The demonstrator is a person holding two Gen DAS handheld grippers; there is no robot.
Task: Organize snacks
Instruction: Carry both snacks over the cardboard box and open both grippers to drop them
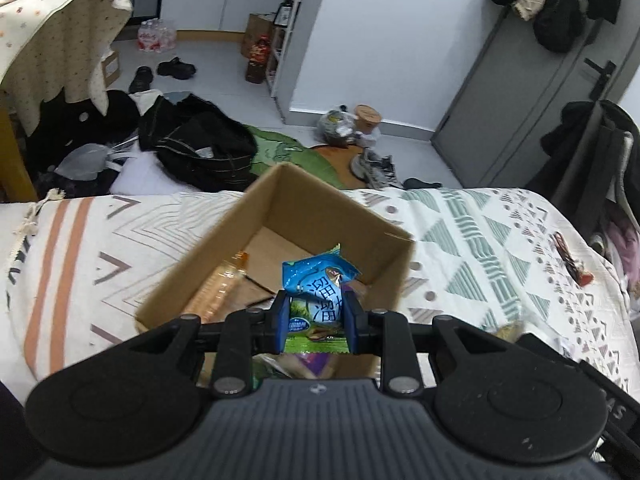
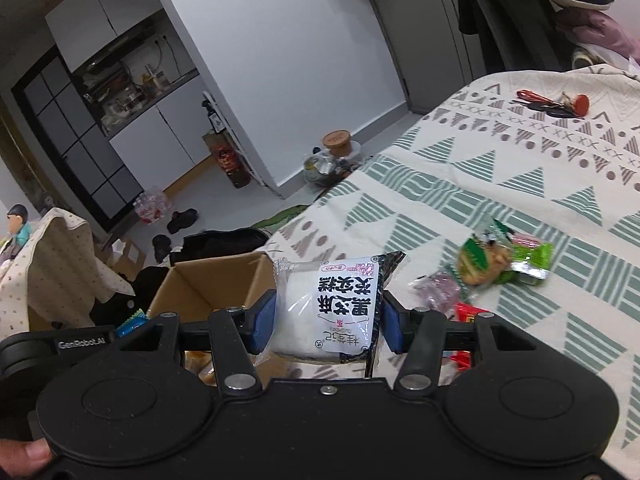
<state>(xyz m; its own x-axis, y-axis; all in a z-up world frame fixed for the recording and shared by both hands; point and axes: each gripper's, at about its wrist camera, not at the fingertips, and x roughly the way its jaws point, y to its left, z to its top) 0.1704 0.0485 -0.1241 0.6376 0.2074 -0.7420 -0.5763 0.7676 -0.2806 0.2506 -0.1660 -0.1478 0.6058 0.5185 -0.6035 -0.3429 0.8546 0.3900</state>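
Left gripper (image 1: 315,316): clamped on blue-green packet (image 1: 318,292), Chinese print, over cardboard box (image 1: 276,216) | Right gripper (image 2: 326,322): clamped on white packet (image 2: 332,304), "RICE CAKE"; housing "GenRobot.AI"

One cardboard box (image 1: 280,216) sits on the bed, with one plastic bottle (image 1: 218,290) inside. Two snack packets are held: one blue-green packet (image 1: 318,292), one white rice cake packet (image 2: 332,308). About four loose snack packs (image 2: 486,258) lie on the bedspread (image 2: 540,184).

I see a bed (image 2: 500,184) under a patterned cover carrying an open cardboard box (image 1: 320,208), a bunch of keys (image 2: 556,106) far off, and loose snack packets (image 2: 492,258) lying near the box.
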